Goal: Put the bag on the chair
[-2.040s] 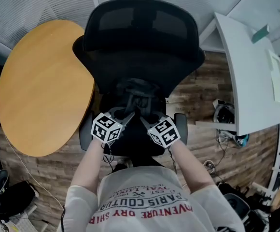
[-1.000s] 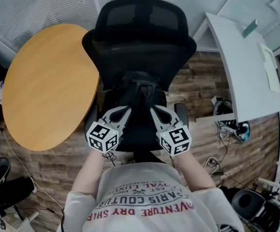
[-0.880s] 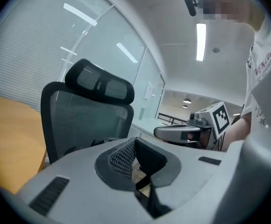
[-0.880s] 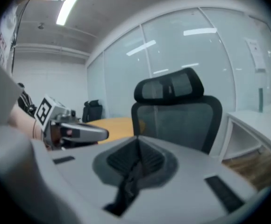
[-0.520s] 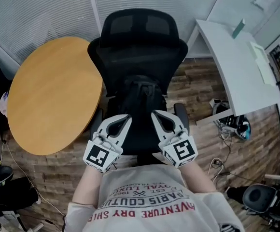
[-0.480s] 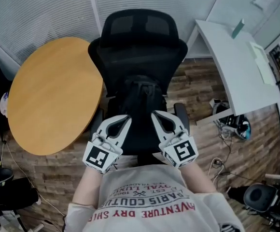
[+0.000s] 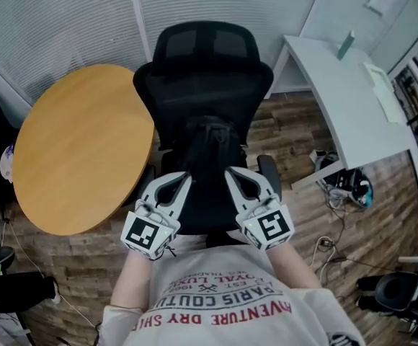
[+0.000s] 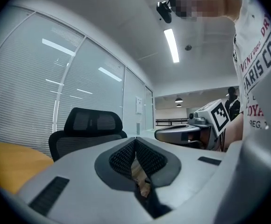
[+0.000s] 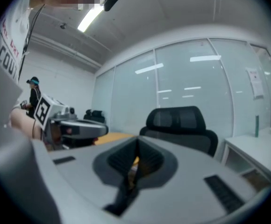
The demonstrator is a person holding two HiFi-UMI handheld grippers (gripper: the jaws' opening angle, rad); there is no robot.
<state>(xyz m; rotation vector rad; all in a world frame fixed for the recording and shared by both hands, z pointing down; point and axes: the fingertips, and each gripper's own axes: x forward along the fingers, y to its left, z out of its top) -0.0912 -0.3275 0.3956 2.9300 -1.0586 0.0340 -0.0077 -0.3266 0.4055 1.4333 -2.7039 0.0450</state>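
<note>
A black bag (image 7: 210,144) rests on the seat of the black office chair (image 7: 205,71), leaning toward the backrest. In the head view both grippers hover over the seat's front edge, short of the bag and not touching it. My left gripper (image 7: 184,178) is shut with nothing in it; from its own camera the jaws (image 8: 135,142) meet, and the chair (image 8: 91,125) lies beyond them. My right gripper (image 7: 230,173) is shut and empty too, its jaws (image 9: 136,144) pointing at the chair (image 9: 180,122).
A round wooden table (image 7: 72,146) stands close to the chair's left. A white desk (image 7: 349,99) is at the right, with cables and gear (image 7: 342,186) on the wood floor under it. Dark items lie on the floor at the lower left (image 7: 7,290).
Both grippers have drawn back from the bag toward the person and stand a little farther apart. The bag stays on the seat. The head view has pulled back.
</note>
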